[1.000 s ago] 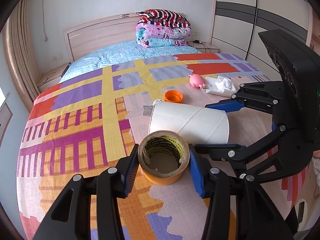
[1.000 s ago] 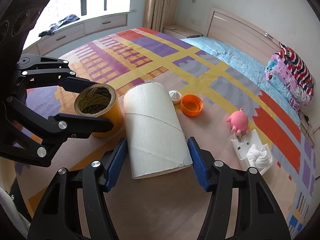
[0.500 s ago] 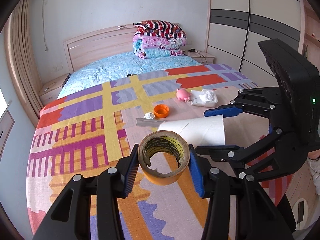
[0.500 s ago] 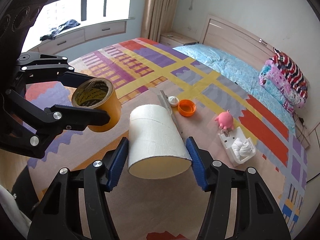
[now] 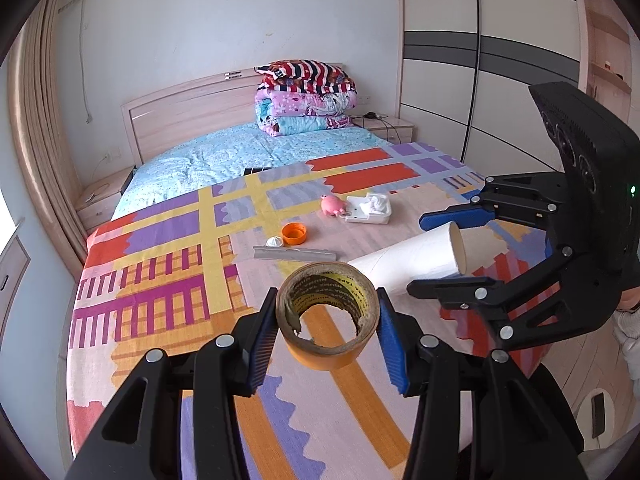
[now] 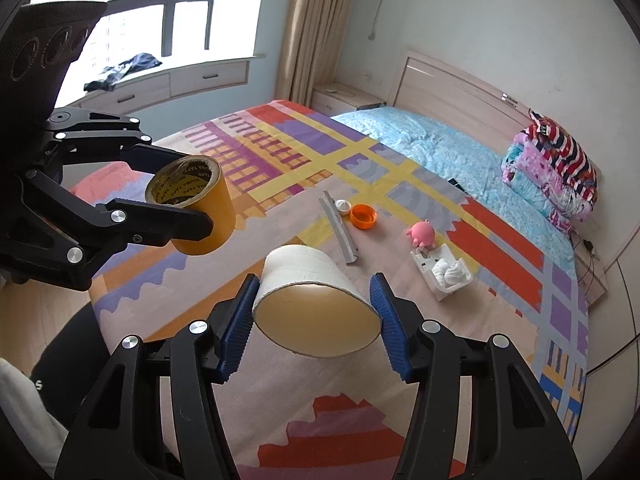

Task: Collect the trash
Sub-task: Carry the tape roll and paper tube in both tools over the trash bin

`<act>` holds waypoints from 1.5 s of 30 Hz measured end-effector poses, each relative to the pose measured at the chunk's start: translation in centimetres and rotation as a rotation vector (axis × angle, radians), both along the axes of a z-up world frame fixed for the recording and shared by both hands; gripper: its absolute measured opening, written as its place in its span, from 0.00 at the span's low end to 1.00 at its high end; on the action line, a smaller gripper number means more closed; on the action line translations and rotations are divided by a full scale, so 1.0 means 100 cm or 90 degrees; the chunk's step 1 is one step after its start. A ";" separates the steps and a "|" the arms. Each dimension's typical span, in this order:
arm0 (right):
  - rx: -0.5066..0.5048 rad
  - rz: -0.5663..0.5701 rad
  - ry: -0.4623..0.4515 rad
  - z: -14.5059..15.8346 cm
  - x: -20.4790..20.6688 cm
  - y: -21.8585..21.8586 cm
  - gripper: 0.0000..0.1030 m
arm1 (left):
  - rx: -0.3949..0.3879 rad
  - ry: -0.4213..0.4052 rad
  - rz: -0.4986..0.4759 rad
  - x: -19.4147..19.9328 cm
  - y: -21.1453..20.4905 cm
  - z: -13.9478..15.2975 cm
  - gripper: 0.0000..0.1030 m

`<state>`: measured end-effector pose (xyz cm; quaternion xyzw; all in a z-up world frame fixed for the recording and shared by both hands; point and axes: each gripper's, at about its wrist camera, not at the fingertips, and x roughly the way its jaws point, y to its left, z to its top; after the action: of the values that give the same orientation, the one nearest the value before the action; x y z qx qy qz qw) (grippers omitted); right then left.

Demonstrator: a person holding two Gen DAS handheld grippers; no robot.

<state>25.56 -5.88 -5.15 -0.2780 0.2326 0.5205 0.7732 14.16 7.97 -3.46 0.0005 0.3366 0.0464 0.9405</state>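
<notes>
My left gripper [image 5: 326, 336] is shut on an orange tape roll [image 5: 328, 316] and holds it in the air above the bed; the tape roll also shows in the right wrist view [image 6: 192, 204]. My right gripper [image 6: 314, 320] is shut on a white cardboard tube [image 6: 312, 300], lifted off the blanket; the tube shows in the left wrist view [image 5: 416, 262] to the right of the tape. On the bed lie a grey strip [image 5: 294, 254], an orange cap [image 5: 294, 233], a small white cap [image 5: 275, 241], a pink toy [image 5: 332, 205] and a white box with tissue [image 5: 370, 209].
The patterned blanket [image 5: 168, 280] covers the bed. Folded quilts [image 5: 306, 98] are stacked at the headboard. A wardrobe [image 5: 480, 80] stands on the right and a window bench [image 6: 160, 84] on the far side. Bare floor [image 5: 592, 364] lies past the bed's foot.
Both grippers have risen and pulled back from the bed with the tape roll and the tube. The tube has left the blanket, uncovering the grey strip.
</notes>
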 end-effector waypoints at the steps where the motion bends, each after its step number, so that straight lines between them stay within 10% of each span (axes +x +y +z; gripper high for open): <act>1: 0.002 -0.001 -0.003 0.003 -0.002 -0.005 0.55 | 0.002 -0.003 -0.003 -0.003 -0.003 0.002 0.44; 20: -0.041 -0.011 -0.040 0.025 -0.070 -0.079 0.55 | 0.008 -0.030 -0.081 -0.069 -0.068 0.020 0.44; 45: -0.113 0.026 0.084 -0.044 -0.133 -0.107 0.55 | -0.049 0.086 -0.140 -0.108 -0.113 -0.058 0.44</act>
<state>12.23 -16.53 -9.50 -0.3149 0.3224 0.5304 0.7180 3.31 -3.30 -9.29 0.0047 0.3987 -0.0700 0.9144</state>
